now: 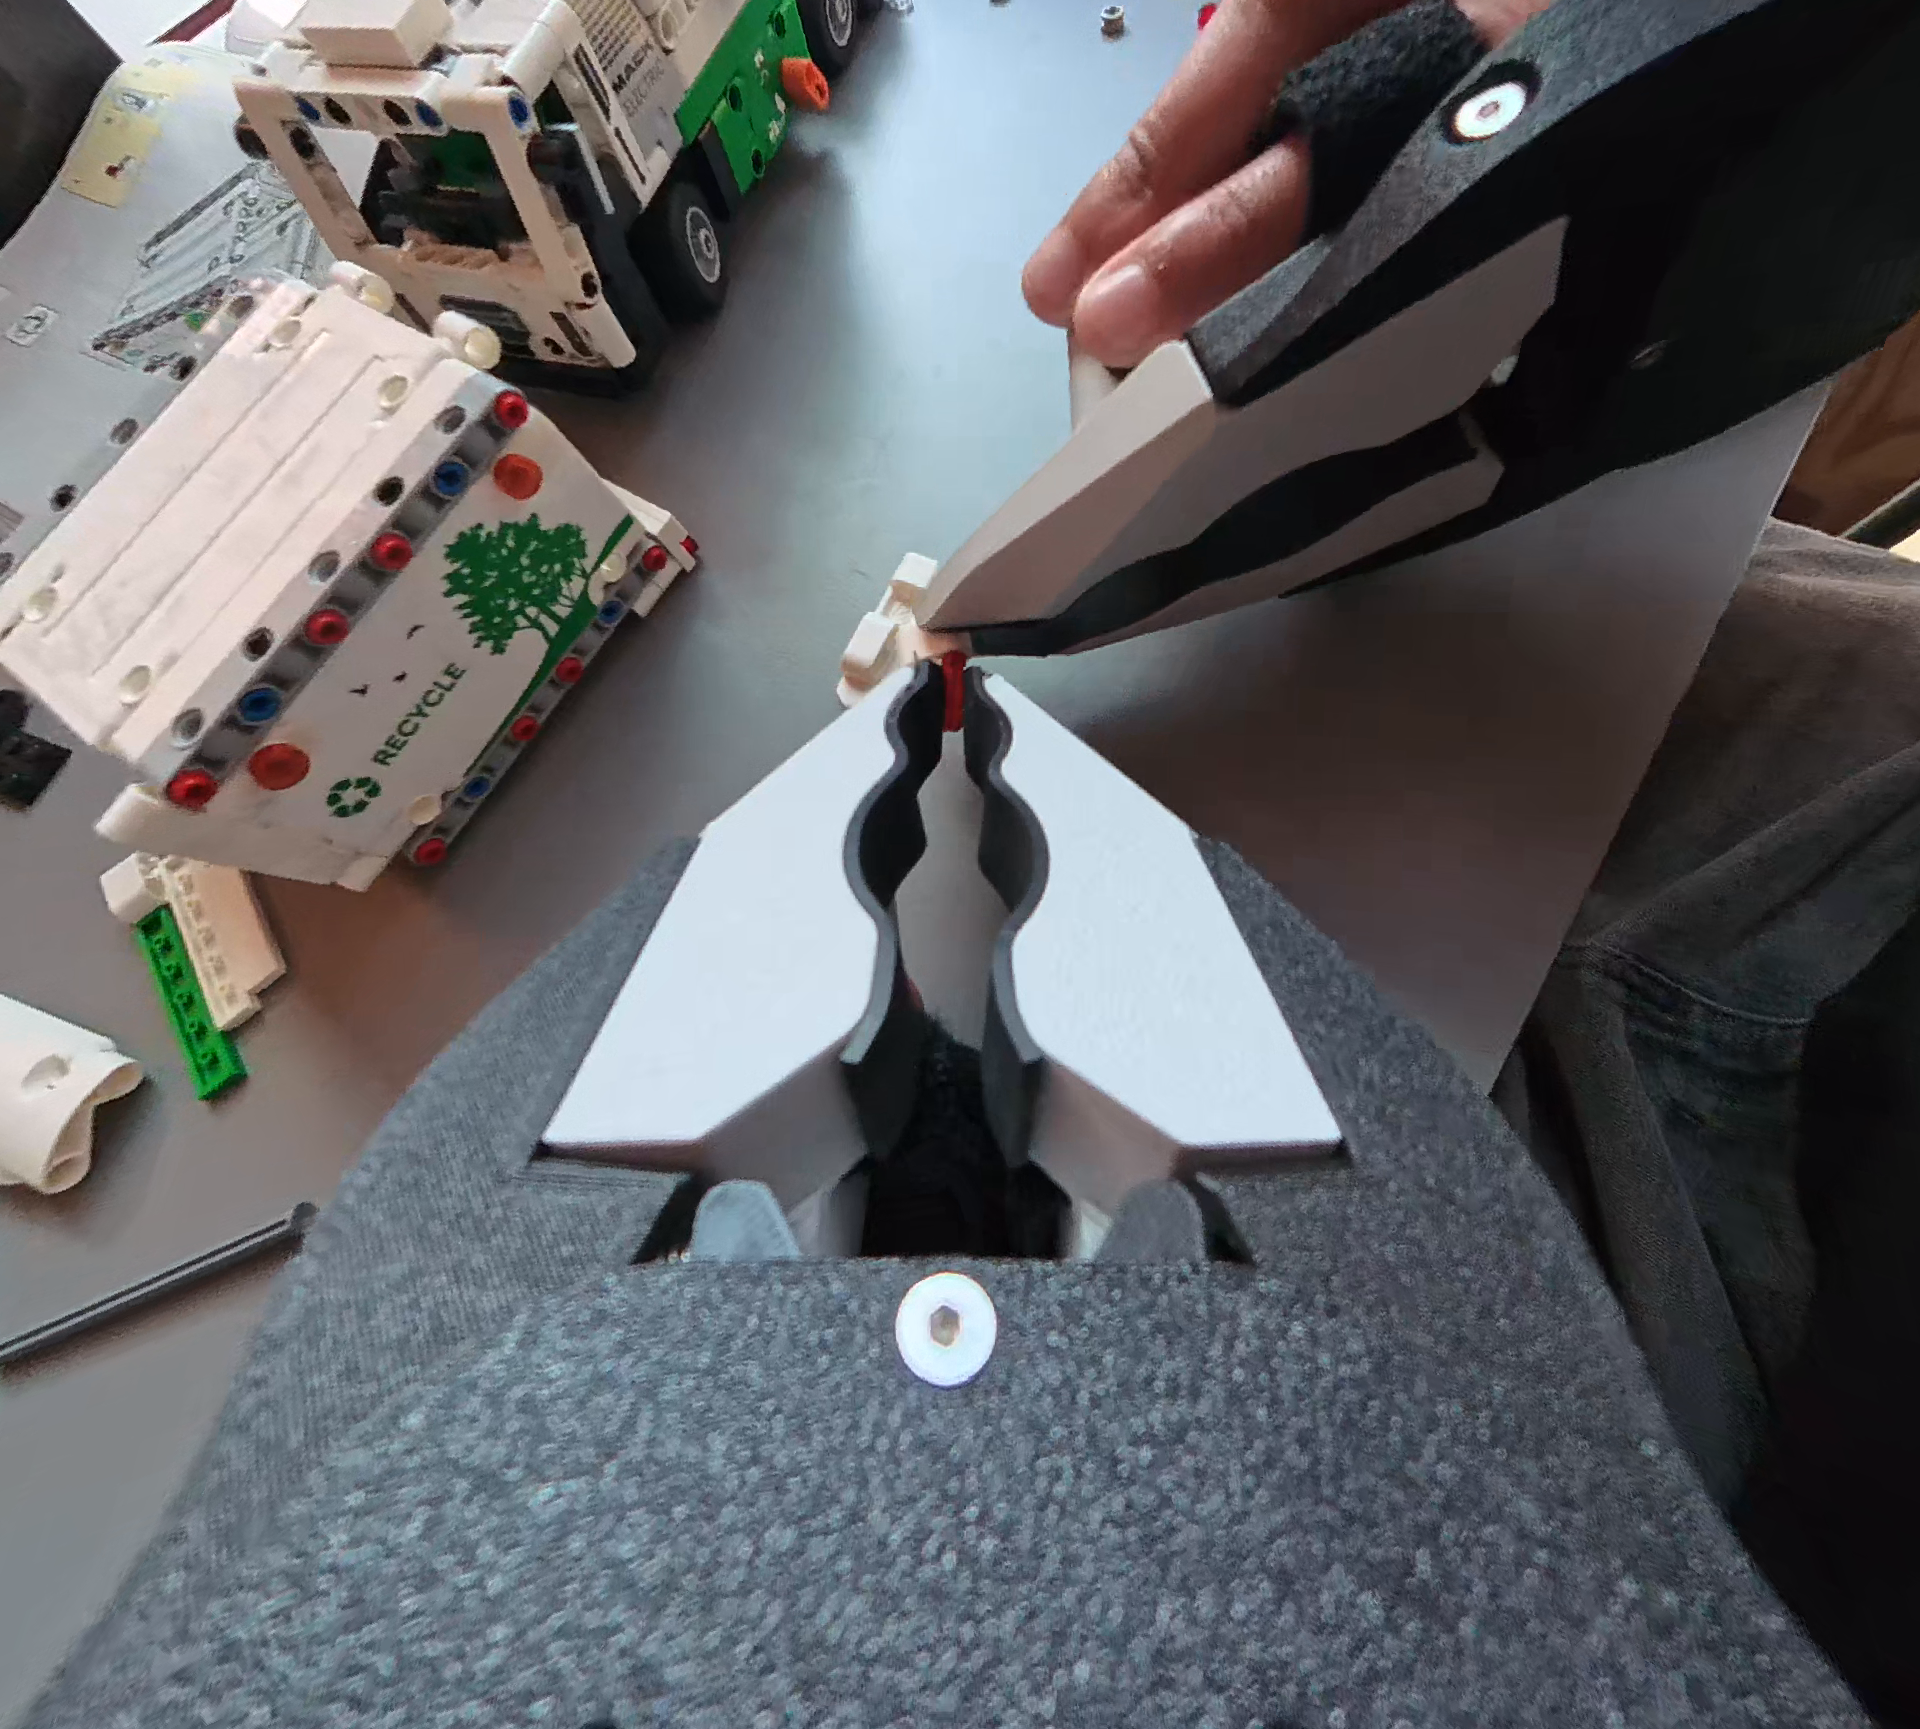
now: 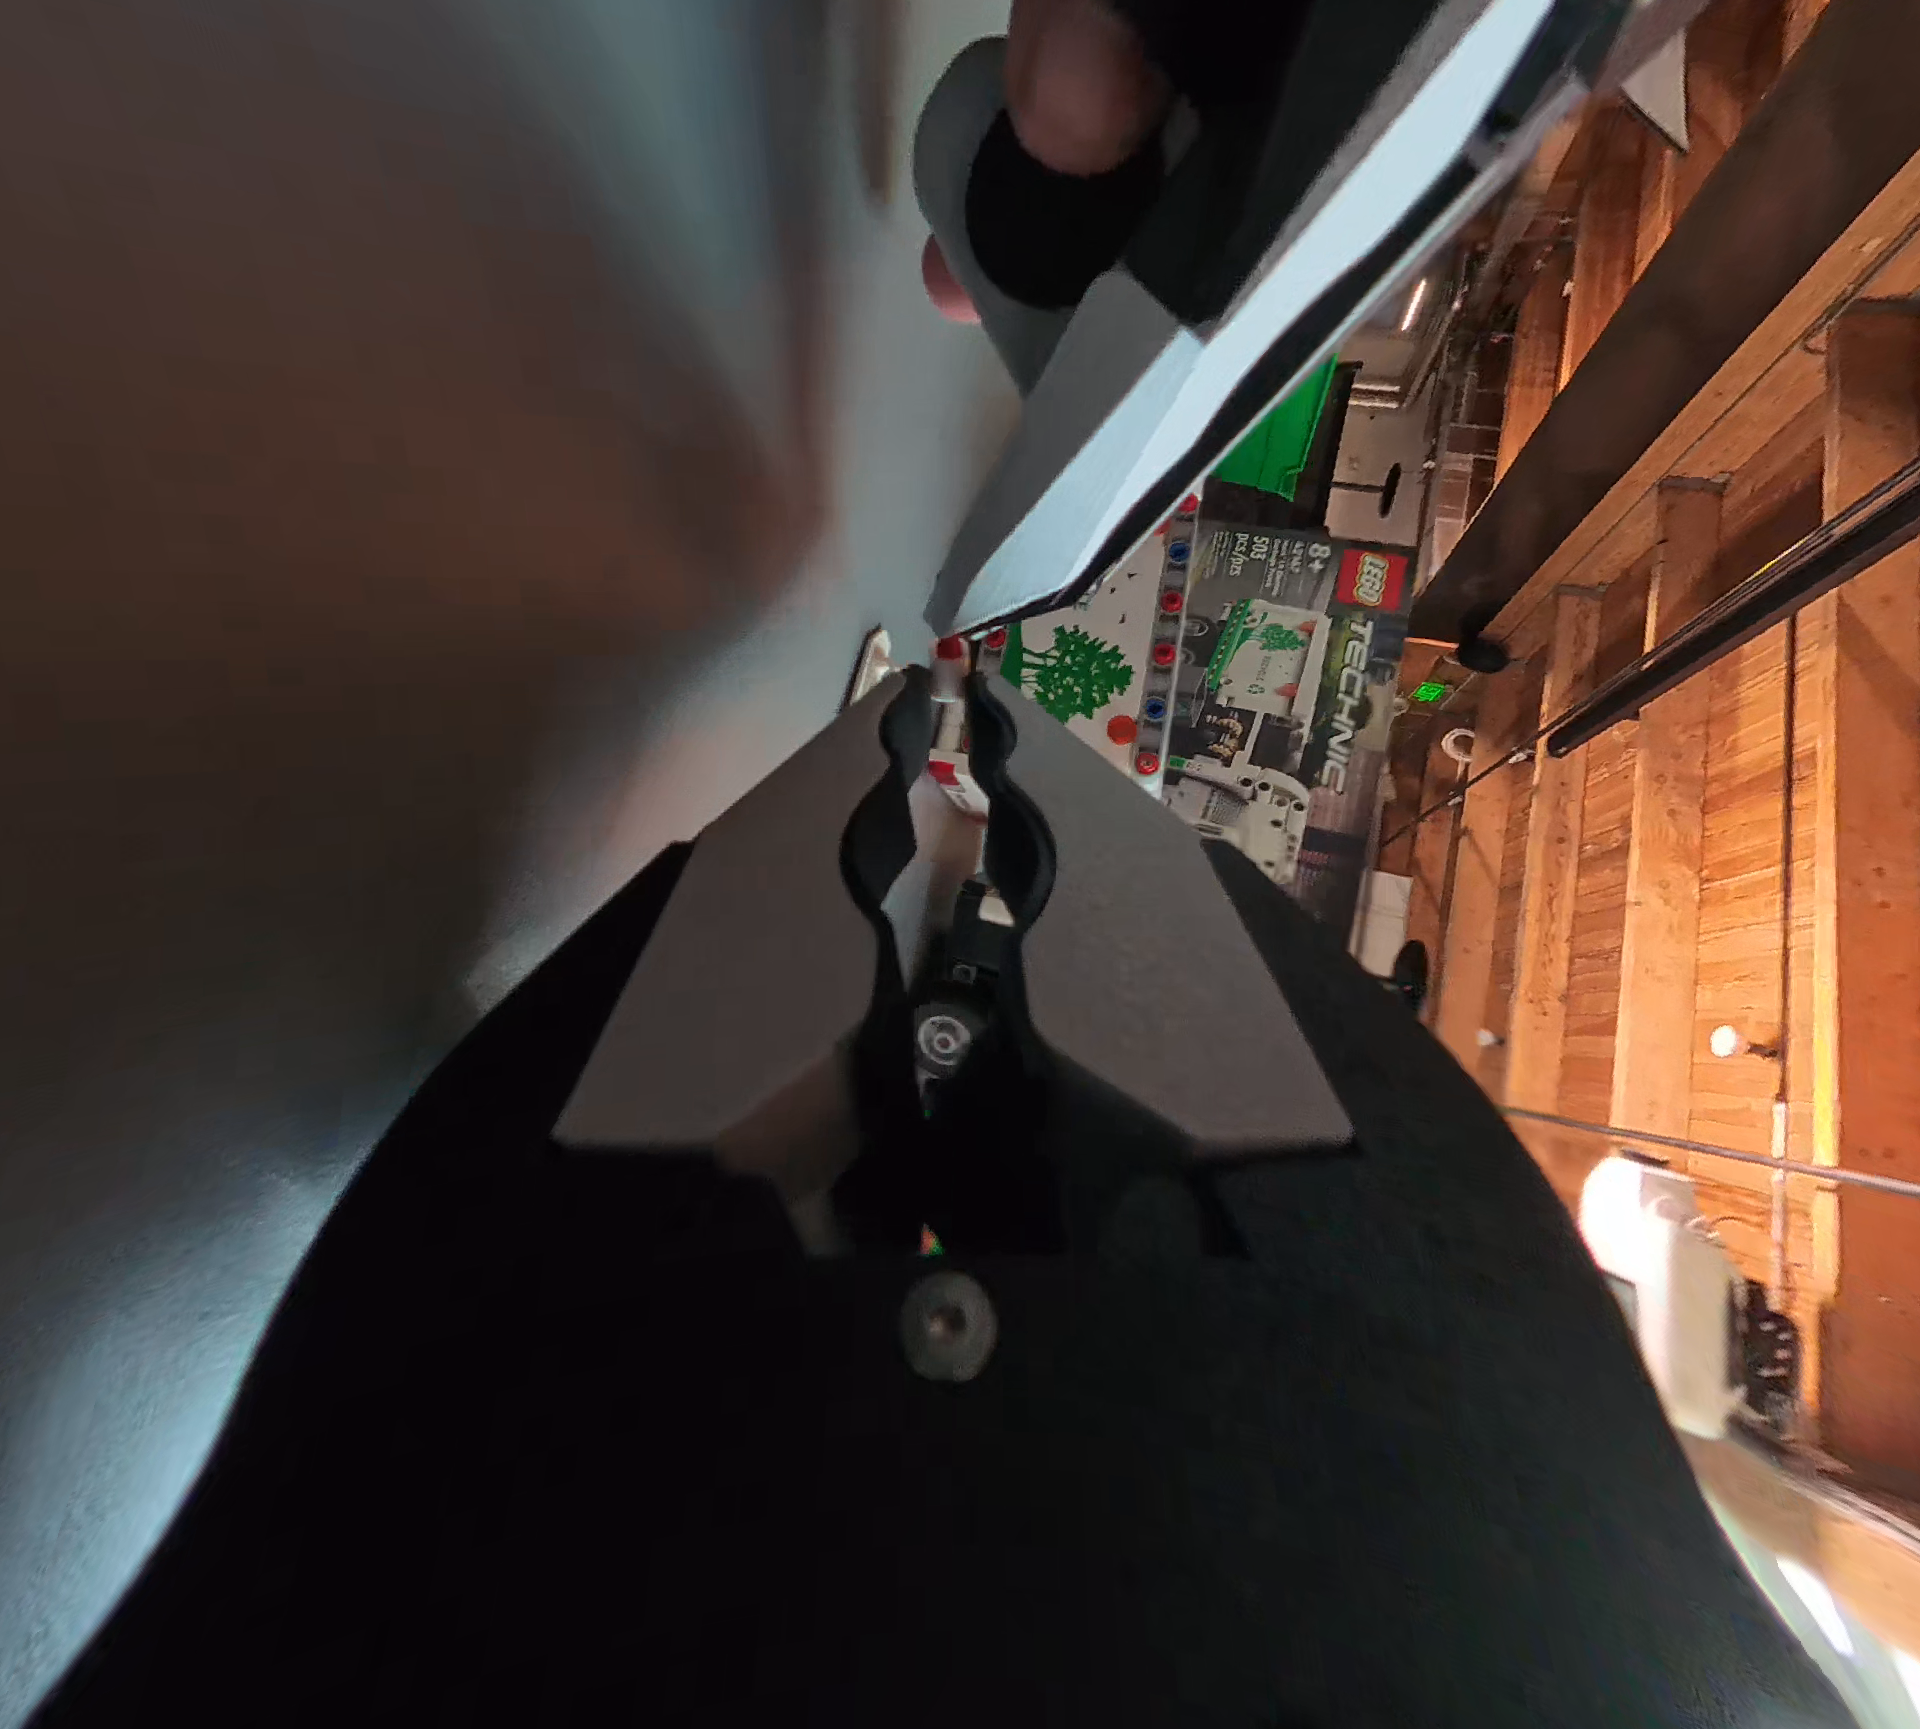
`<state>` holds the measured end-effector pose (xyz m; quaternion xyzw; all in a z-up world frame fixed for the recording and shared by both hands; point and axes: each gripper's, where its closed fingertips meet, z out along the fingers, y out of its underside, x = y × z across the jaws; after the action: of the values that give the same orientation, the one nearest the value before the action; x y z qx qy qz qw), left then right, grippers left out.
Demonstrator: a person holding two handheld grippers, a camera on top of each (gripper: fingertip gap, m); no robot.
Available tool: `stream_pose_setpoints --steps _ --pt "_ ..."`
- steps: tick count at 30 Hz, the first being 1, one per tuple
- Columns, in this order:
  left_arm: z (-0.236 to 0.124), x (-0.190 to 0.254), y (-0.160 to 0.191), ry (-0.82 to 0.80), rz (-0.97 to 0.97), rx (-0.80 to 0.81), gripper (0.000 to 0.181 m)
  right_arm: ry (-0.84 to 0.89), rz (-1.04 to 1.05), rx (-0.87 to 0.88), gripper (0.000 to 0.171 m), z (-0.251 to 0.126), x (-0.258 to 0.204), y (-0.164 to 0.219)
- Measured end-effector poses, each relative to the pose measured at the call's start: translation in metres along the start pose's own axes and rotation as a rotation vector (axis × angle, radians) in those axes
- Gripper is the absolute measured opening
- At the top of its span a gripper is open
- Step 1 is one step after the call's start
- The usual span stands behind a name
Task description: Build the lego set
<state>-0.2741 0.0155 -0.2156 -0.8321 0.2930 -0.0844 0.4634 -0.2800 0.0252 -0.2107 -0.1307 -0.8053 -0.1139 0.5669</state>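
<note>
Left wrist view: the left gripper (image 1: 951,692) points forward over a grey table (image 1: 1299,827), its jaws almost closed on a small red pin (image 1: 952,690) pinched at the very tips. The right gripper (image 1: 940,630) comes in from the upper right, held by a hand (image 1: 1299,79), its tips closed on a small white piece (image 1: 883,640). The pin meets that piece just above the table. To the left lie a white truck body (image 1: 312,630) on its side and, behind it, the white and green truck (image 1: 540,121). Loose parts are scattered at the far edge.

The likely risk: both grips are at the fingertips only, so a push slightly off the hole's line could twist the pin out or flick the white piece away. Whether the pin is already seated cannot be told.

Right wrist view: tilted sideways and blurred on the left. The right gripper's own jaws are nearly shut, on something white with red (image 2: 951,770) between the pads. The left gripper crosses from the upper right.

Only this view shows the set's box (image 2: 1288,671) and wooden walls behind. Only the left view shows the table layout and the pin clearly.
</note>
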Motion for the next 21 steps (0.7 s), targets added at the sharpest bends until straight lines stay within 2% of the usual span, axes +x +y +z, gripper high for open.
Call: stream_pose_setpoints --steps 5,15,21 --pt "-0.0049 -0.0038 -0.0052 -0.003 -0.042 0.044 0.002 0.004 0.123 0.005 0.005 0.0014 0.0071 -0.0005" --pt "-0.0010 -0.0055 -0.0013 -0.031 -0.056 0.008 0.002 0.011 0.071 -0.046 0.005 0.0056 0.0023 0.0000" --pt "0.0005 -0.0037 0.0000 -0.041 -0.058 -0.007 0.002 -0.012 0.107 -0.041 0.005 0.0060 -0.0016 -0.0014"
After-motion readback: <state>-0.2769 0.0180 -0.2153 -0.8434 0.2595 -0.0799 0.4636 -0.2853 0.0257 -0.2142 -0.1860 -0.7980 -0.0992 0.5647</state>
